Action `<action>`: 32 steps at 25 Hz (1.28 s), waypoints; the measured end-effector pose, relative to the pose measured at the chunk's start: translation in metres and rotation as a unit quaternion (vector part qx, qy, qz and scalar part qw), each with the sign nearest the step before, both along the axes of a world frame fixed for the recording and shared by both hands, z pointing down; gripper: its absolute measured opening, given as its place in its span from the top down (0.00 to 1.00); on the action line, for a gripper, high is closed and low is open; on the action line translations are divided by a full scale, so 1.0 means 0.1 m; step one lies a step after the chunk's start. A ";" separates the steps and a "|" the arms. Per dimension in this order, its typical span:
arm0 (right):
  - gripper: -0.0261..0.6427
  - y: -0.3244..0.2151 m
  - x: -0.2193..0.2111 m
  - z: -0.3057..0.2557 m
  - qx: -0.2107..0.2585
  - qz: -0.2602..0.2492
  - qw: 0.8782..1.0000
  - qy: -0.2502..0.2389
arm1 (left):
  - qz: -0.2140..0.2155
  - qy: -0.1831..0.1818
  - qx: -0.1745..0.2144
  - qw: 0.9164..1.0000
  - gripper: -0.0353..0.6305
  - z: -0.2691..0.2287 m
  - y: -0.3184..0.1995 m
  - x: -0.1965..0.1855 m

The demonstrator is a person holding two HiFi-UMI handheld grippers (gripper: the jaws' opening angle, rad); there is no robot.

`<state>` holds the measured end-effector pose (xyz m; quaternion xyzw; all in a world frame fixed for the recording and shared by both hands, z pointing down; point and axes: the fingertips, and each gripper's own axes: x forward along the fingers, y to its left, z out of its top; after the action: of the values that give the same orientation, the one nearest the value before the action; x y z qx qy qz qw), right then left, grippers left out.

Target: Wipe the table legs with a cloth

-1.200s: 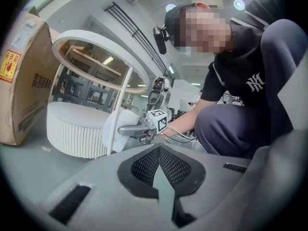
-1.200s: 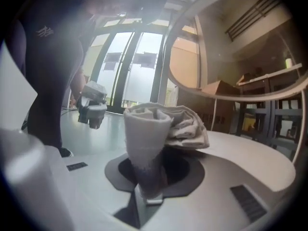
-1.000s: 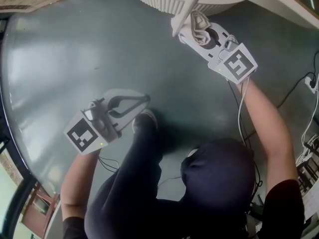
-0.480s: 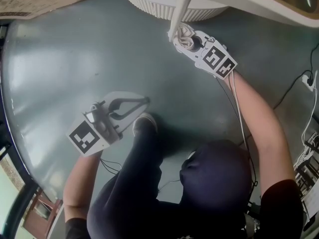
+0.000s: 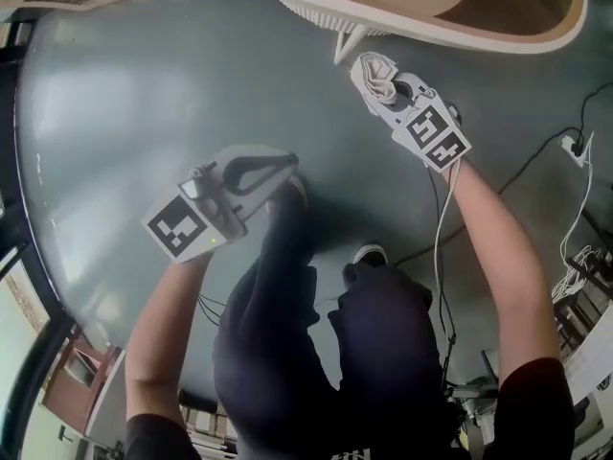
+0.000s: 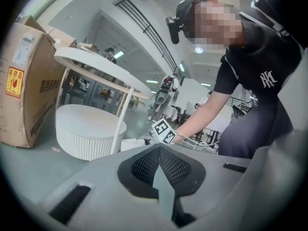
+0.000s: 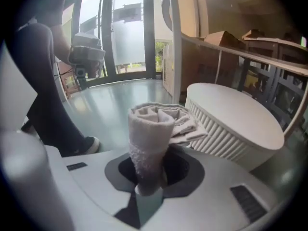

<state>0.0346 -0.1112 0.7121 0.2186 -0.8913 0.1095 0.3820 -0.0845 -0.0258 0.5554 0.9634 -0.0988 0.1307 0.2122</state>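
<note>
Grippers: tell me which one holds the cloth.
The right gripper: its jaws are shut on the rolled white cloth. The left gripper has its jaws together, with nothing between them.

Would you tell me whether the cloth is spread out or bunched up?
Bunched up: the cloth stands as a rolled wad clamped in the right gripper.
</note>
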 end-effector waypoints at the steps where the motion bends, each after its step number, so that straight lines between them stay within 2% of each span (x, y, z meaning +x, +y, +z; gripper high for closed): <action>1: 0.85 0.12 -0.04 -0.22 -0.004 0.002 1.000 -0.011 | -0.004 -0.004 -0.007 1.000 0.94 -0.15 0.06 -0.01; 6: 0.85 0.64 -0.16 -1.63 0.001 0.015 0.997 -0.076 | -0.030 -0.015 -0.030 0.999 0.94 -1.05 0.36 -0.06; 10: 0.85 1.00 -0.14 -2.88 0.011 0.032 0.992 -0.124 | -0.057 -0.026 -0.033 0.998 0.94 -1.92 0.63 -0.08; 13: 0.85 1.44 -0.07 -3.89 0.027 0.009 0.988 -0.153 | -0.079 -0.031 -0.035 0.996 0.94 -2.60 0.99 -0.09; 18: 0.85 2.06 0.02 -5.56 0.076 -0.023 0.979 -0.189 | -0.135 -0.043 -0.019 0.990 0.94 -3.76 1.56 -0.20; 23: 0.85 2.57 0.30 -7.06 0.102 0.005 0.965 -0.240 | -0.166 -0.075 0.000 0.983 0.94 -4.76 2.15 -0.34; 27: 0.85 2.94 0.45 -7.99 0.118 0.016 0.959 -0.256 | -0.187 -0.066 0.023 0.980 0.94 -5.58 2.50 -0.41; 32: 0.85 3.32 0.42 -8.75 0.154 0.042 0.949 -0.271 | -0.212 -0.035 0.074 0.974 0.94 -6.40 2.90 -0.60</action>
<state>0.0765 0.2203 -0.1633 0.2739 -0.9573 0.0422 0.0827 -0.1445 0.2637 -0.0848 0.9286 -0.3171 0.1085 0.1593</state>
